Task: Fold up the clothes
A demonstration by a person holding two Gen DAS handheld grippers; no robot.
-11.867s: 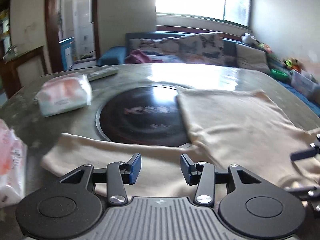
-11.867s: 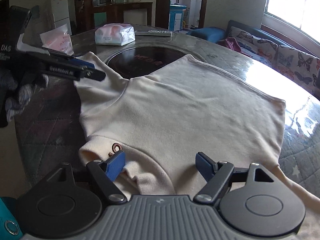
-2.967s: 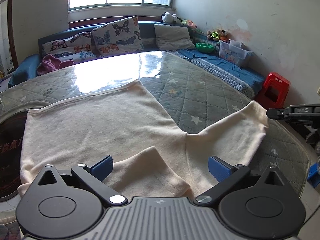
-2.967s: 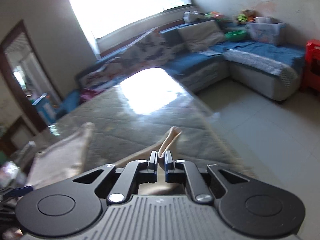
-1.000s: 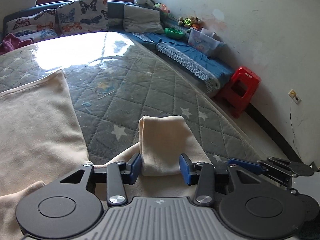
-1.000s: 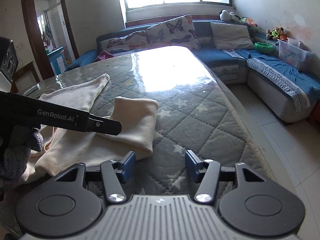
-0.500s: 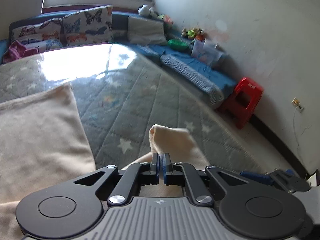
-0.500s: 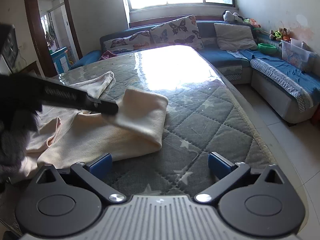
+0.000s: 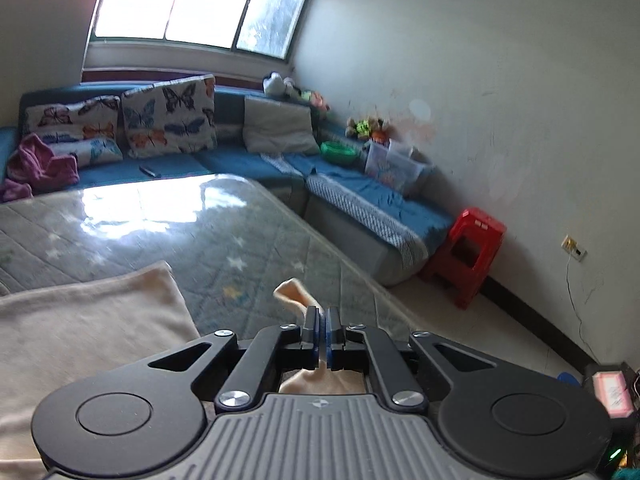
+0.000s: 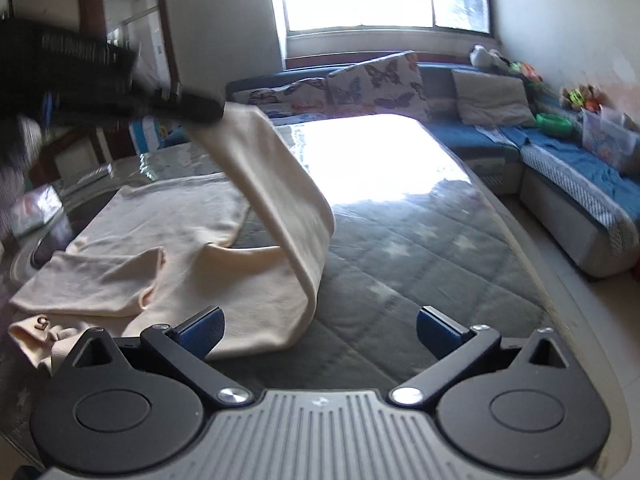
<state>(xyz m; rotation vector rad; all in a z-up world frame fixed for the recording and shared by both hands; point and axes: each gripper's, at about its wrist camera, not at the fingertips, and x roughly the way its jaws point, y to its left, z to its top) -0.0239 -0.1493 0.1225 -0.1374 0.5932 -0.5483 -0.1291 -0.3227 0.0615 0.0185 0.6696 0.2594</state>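
Quilted desk (image 10: pixel 420 264) carries a cream shirt (image 10: pixel 168 236); left gripper (image 9: pixel 323 326) clamps its sleeve (image 10: pixel 272 184) lifted above the desk, right gripper (image 10: pixel 320 326) gapes wide, empty.

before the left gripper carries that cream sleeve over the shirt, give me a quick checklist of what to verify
1. Left gripper shut on the cream knit sleeve: ok, cloth sticks out past the pads.
2. Sleeve lifted off the grey quilted table cover: ok, it arches up to the gripper.
3. Right gripper open and free of cloth: ok, nothing lies between its fingers.
4. Cream shirt body flat to receive the fold: ok.
5. Other sleeve already folded in: ok, it lies over the body.
6. Collar end with the small label smooth: not ok, bunched.
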